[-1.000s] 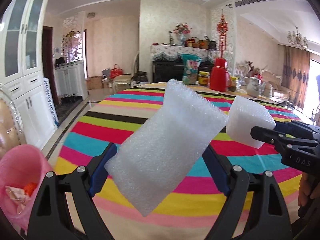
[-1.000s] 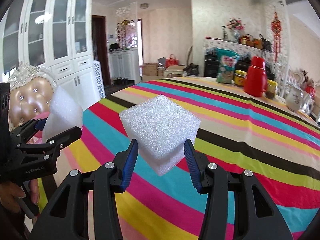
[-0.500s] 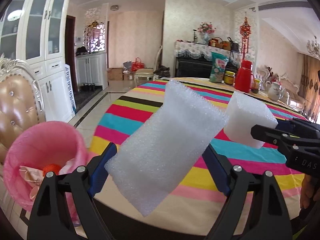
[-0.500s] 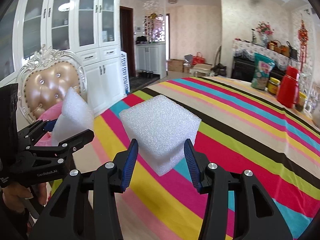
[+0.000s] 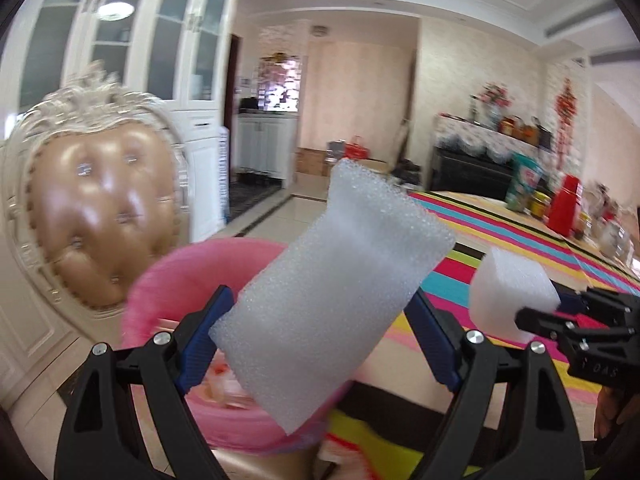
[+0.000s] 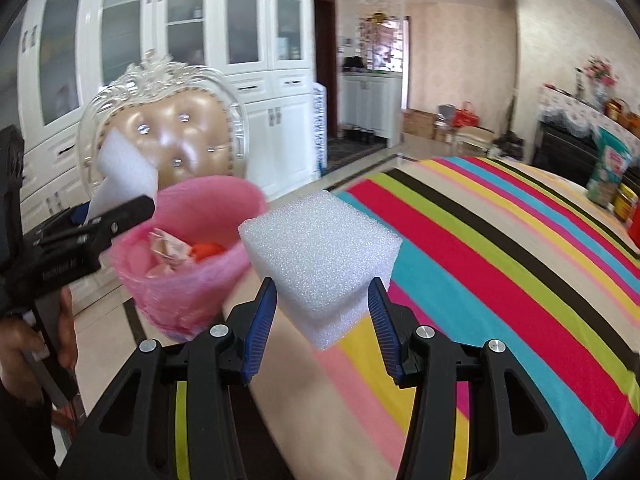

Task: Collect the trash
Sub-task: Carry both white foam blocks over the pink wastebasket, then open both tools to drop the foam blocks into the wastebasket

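Observation:
My left gripper [image 5: 320,300] is shut on a long white foam block [image 5: 332,280], held tilted in front of a pink-lined trash bin [image 5: 188,272]. My right gripper [image 6: 321,286] is shut on a white foam cube [image 6: 320,248] over the table's edge, just right of the bin [image 6: 200,216]. The bin holds crumpled wrappers and something orange [image 6: 208,250]. In the left wrist view the right gripper [image 5: 540,306] shows at the right with its cube [image 5: 508,288]. In the right wrist view the left gripper [image 6: 116,198] carries its block [image 6: 124,172] at the bin's far rim.
A padded gold chair with a white carved frame [image 5: 100,208] stands right behind the bin. The round table with a striped cloth [image 6: 500,280] stretches to the right, with a red flask [image 5: 564,204] and a snack bag [image 6: 610,176] at its far side. White cabinets [image 6: 260,40] line the wall.
Both grippers have swung left from over the table toward the pink bin, each keeping its foam piece. The bin and the chair now fill the left and middle of both views.

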The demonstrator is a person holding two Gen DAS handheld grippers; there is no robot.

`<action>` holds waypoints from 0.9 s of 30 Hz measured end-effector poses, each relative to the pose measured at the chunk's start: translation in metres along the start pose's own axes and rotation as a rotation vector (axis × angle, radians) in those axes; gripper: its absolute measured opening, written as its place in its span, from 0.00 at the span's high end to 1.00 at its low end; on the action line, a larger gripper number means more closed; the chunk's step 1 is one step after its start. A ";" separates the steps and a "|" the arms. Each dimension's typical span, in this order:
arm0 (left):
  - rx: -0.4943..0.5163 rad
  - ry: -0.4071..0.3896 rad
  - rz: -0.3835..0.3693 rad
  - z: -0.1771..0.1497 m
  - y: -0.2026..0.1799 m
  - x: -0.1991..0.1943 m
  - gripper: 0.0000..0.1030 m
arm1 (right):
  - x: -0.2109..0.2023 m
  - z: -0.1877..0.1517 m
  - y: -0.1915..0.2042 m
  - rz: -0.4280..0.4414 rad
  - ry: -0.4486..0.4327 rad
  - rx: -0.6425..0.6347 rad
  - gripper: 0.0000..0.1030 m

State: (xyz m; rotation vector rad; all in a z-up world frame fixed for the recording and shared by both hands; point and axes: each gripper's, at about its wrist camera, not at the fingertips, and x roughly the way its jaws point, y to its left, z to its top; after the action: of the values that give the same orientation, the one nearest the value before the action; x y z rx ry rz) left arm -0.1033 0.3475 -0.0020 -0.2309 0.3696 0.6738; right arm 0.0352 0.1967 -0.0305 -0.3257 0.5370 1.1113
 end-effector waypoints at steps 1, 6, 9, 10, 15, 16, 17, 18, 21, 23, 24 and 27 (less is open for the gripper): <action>-0.007 -0.005 0.026 0.004 0.013 0.000 0.19 | 0.005 0.005 0.006 0.015 -0.005 -0.008 0.55; -0.018 0.001 0.100 0.015 0.050 0.001 0.19 | 0.029 0.027 0.033 0.093 -0.018 -0.028 0.55; -0.032 0.015 0.125 0.018 0.069 0.008 0.19 | 0.045 0.036 0.043 0.135 -0.005 -0.029 0.55; -0.035 0.018 0.135 0.017 0.073 0.010 0.19 | 0.050 0.038 0.046 0.143 -0.001 -0.028 0.55; -0.055 0.049 0.128 0.011 0.083 0.025 0.19 | 0.074 0.053 0.059 0.189 0.016 -0.014 0.55; -0.046 0.057 0.133 0.009 0.083 0.029 0.19 | 0.078 0.056 0.061 0.194 0.017 -0.016 0.55; -0.046 0.065 0.131 0.008 0.084 0.032 0.19 | 0.083 0.059 0.063 0.200 0.021 -0.018 0.55; -0.053 0.075 0.125 0.006 0.086 0.036 0.19 | 0.086 0.060 0.064 0.205 0.025 -0.018 0.55; -0.062 0.094 0.117 0.004 0.090 0.046 0.19 | 0.099 0.065 0.069 0.220 0.037 -0.022 0.55; -0.064 0.105 0.113 0.005 0.093 0.054 0.19 | 0.105 0.067 0.072 0.223 0.038 -0.035 0.55; -0.066 0.107 0.111 0.006 0.095 0.057 0.19 | 0.109 0.069 0.074 0.226 0.039 -0.045 0.55; -0.073 0.112 0.103 0.011 0.101 0.066 0.18 | 0.118 0.073 0.078 0.233 0.039 -0.070 0.54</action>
State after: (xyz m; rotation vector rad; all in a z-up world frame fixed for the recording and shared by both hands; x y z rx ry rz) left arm -0.1178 0.4646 -0.0272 -0.3212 0.4670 0.7780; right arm 0.0216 0.3559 -0.0351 -0.3526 0.5823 1.3539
